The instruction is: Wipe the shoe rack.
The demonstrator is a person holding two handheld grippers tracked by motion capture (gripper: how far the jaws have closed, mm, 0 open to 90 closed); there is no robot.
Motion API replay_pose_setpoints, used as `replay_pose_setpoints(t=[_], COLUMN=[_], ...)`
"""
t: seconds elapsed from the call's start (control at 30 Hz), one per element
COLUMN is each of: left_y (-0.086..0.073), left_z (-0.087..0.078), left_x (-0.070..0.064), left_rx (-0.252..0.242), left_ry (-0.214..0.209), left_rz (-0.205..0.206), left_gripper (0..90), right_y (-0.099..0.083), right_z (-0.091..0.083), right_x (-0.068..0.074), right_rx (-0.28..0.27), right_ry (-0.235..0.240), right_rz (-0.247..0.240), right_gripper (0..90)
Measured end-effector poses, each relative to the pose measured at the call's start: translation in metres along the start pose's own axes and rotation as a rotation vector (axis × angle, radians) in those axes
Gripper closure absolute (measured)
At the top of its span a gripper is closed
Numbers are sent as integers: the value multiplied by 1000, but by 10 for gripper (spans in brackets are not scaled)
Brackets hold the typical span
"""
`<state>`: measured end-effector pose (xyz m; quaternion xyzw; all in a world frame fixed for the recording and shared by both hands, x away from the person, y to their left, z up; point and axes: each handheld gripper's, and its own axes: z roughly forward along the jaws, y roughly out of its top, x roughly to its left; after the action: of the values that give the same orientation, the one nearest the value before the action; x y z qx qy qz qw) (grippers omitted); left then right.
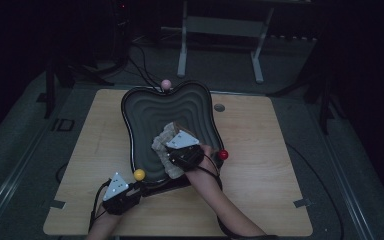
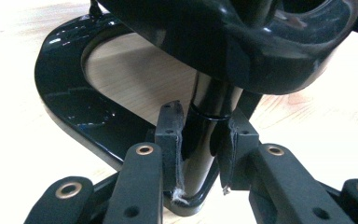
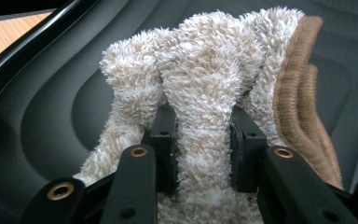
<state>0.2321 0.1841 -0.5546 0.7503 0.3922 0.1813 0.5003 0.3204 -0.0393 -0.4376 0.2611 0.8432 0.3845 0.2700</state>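
1. Cloth (image 3: 205, 93), fluffy and cream with a tan hem, lies bunched inside the black tray (image 1: 145, 110), towards the tray's near right side.
2. Right tool (image 1: 179, 152) sits over the cloth, its jaws pinched on a fold of the pile.
3. Left tool (image 1: 132, 190) is near the desk's (image 1: 260, 150) front edge, its jaws clamped on the glossy black post (image 2: 205, 135) under the tray.
4. Tray stands at the middle of the desk, reaching its far edge.

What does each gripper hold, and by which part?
The left gripper holds the tray stand by its post; the right gripper pinches a fold of the cloth.
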Motion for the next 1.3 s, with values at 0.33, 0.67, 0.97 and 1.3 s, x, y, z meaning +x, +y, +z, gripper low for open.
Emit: replay_pose_setpoints(t=[0.33, 0.67, 0.97, 1.3], left_y=[0, 0, 0, 0], left_z=[0, 0, 0, 0], left_x=[0, -1, 0, 0], left_rx=[0, 1, 0, -1], left_ry=[0, 2, -1, -4], left_rz=[-5, -2, -3, -5], left_gripper=[721, 721, 720, 720], right_y=[-14, -28, -25, 14], right_z=[-9, -19, -19, -24], right_x=[6, 6, 4, -15], right_rx=[6, 14, 22, -57], right_ry=[11, 33, 47, 45], right_rz=[-15, -16, -1, 49], right_gripper=[677, 677, 675, 677])
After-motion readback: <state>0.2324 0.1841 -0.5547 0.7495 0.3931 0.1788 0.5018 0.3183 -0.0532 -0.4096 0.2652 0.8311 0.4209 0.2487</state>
